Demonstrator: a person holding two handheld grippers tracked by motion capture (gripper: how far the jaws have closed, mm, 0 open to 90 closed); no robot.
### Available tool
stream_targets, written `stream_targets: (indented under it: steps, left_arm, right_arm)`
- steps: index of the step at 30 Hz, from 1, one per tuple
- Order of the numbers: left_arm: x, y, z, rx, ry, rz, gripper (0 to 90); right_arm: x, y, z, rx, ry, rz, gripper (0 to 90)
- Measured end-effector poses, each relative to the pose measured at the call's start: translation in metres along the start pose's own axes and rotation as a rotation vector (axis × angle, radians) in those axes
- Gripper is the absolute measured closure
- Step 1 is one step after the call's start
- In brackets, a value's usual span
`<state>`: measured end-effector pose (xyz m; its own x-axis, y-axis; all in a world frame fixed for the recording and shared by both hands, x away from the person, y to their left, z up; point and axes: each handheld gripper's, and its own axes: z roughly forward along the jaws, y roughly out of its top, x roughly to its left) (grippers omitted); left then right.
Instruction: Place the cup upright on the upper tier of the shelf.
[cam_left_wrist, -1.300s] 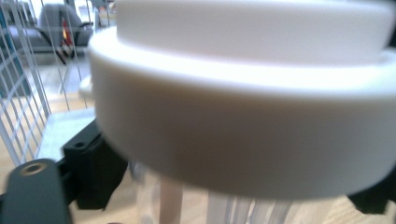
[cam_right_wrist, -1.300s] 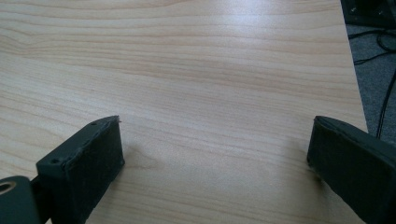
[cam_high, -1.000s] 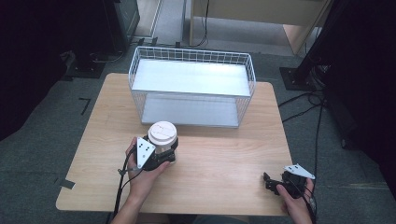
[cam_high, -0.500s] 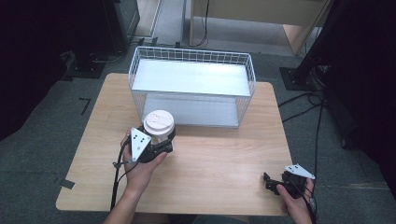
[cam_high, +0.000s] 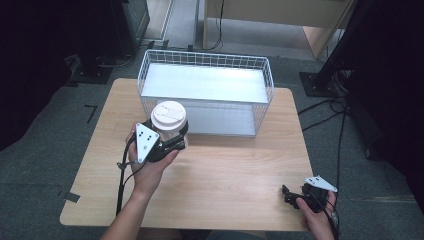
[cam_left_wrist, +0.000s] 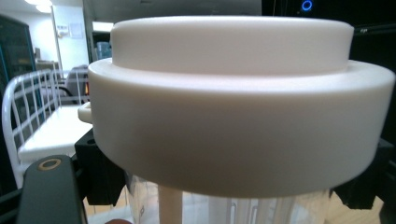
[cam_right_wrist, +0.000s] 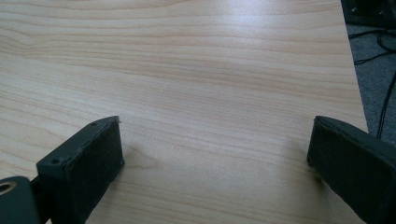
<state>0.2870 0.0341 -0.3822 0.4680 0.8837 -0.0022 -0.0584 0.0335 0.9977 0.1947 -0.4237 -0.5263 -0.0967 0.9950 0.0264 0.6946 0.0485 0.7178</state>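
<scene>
The left gripper is clamped on the lidded cup, held off the table just at 7 o'clock of the wire basket, so setting it inside likely remains, while the right gripper rests wide open at 4 o'clock.

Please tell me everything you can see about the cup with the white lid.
The cup is a takeaway cup with a white plastic lid that has a raised round centre. Under the lid, the left gripper view shows a clear wall with pale vertical stripes. It stands upright, clamped between the jaws of the left gripper, just below the lid. It is held in front of the near left corner of the white wire basket. Whether it holds anything cannot be told.
</scene>
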Motion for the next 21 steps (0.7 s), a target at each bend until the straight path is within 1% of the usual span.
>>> stream_targets:
  steps: [2,4,6,12,14,19,21]
  left_arm:
    - [0.000,0.008,0.003,-0.016,0.001,0.002,15.9]
    - [0.000,0.011,0.004,-0.018,0.001,0.004,15.9]
    - [0.000,0.017,0.008,-0.032,0.001,0.002,15.9]
    - [0.001,0.026,0.014,-0.054,0.009,0.013,15.9]
    - [0.001,0.028,0.015,-0.066,0.012,0.011,15.9]
    - [0.003,0.036,0.021,-0.097,0.023,0.021,15.9]
    - [0.003,0.041,0.025,-0.102,0.026,0.034,15.9]
  right_arm:
    - [0.000,0.000,0.000,0.001,0.001,0.003,3.3]
    - [0.000,0.000,0.000,0.001,0.002,0.003,3.3]
    - [0.000,0.000,0.000,0.001,0.001,0.002,3.3]
    - [0.000,0.000,0.000,0.000,0.002,0.002,3.3]
    - [0.000,0.000,0.000,0.000,0.002,0.002,3.3]
    - [0.001,0.000,0.000,0.002,0.009,-0.001,3.3]
    - [0.001,0.000,0.000,0.003,0.009,-0.001,3.3]
